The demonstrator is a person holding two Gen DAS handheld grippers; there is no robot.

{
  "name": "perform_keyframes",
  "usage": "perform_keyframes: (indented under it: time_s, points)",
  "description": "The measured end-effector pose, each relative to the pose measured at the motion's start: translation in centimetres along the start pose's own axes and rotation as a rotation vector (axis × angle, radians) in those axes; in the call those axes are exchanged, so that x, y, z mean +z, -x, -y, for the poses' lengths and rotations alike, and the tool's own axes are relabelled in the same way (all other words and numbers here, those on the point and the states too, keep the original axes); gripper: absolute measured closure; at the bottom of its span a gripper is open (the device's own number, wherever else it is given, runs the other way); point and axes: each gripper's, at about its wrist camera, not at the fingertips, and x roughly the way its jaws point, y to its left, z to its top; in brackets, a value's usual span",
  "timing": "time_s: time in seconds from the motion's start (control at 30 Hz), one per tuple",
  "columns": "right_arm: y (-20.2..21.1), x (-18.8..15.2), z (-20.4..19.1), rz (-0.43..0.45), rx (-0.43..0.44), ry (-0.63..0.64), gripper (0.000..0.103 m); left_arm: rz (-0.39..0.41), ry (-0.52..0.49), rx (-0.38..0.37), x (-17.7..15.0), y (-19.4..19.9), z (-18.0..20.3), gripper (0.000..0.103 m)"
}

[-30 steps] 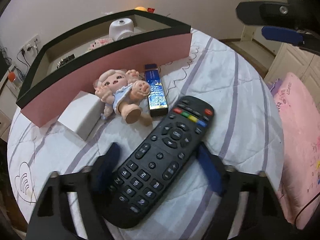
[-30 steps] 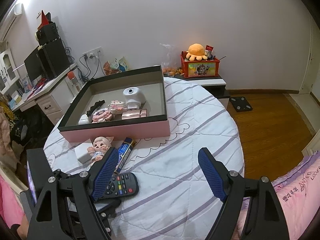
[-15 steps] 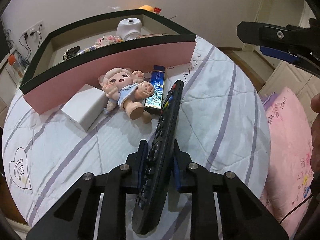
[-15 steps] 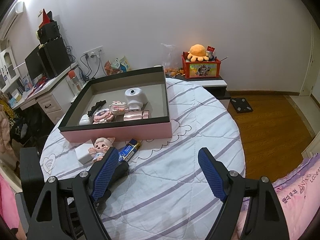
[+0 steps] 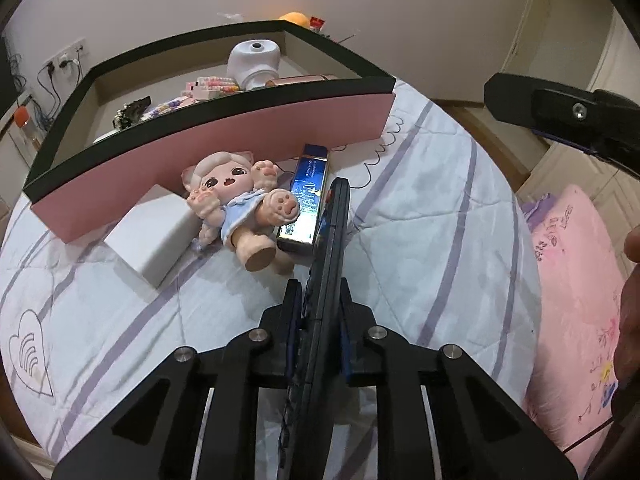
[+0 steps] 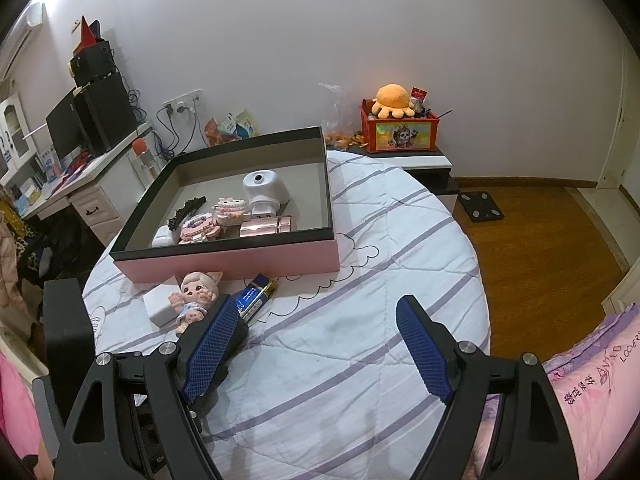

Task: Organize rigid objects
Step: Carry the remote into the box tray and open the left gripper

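Observation:
My left gripper [image 5: 318,300] is shut on a black remote [image 5: 333,232], which stands on its edge between the blue pads and points toward the pink box [image 5: 224,136]. In front of the box's wall lie a doll [image 5: 240,200], a blue oblong pack [image 5: 307,196] and a white block [image 5: 156,232]. In the right wrist view my right gripper [image 6: 320,344] hangs open over bare striped quilt, nothing between its fingers. The doll [image 6: 194,296], the blue pack [image 6: 256,296] and the white block [image 6: 160,306] sit beyond its left finger, which hides most of the remote.
The pink box [image 6: 240,258] holds a white round device [image 6: 264,190], pink trinkets and a black clip. A nightstand with a red crate [image 6: 400,136] stands behind the bed, a desk with a monitor [image 6: 68,128] at left. Pink bedding [image 5: 572,280] lies right.
The left jaws closed on the remote, which tipped from lying flat, buttons up, onto its edge. The right gripper kept still and open.

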Motion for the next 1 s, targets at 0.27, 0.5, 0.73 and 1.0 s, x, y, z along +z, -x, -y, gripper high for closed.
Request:
perform_keyframes:
  time_s: [0.27, 0.5, 0.73, 1.0]
  points:
    - [0.3, 0.0, -0.2, 0.007, 0.009, 0.0, 0.02, 0.058, 0.038, 0.045, -0.7, 3.9, -0.2, 0.088]
    - [0.6, 0.5, -1.8, 0.016, 0.039, 0.03, 0.02, 0.123, 0.083, 0.091, 0.3, 7.3, -1.5, 0.088]
    - [-0.2, 1.7, -3.2, 0.022, 0.062, 0.06, 0.02, 0.166, 0.125, 0.123, 2.5, 8.5, -4.0, 0.088]
    - [-3.2, 5.6, -4.6, 0.037, 0.078, 0.098, 0.02, 0.213, 0.173, 0.162, 7.9, 7.4, -7.7, 0.088]
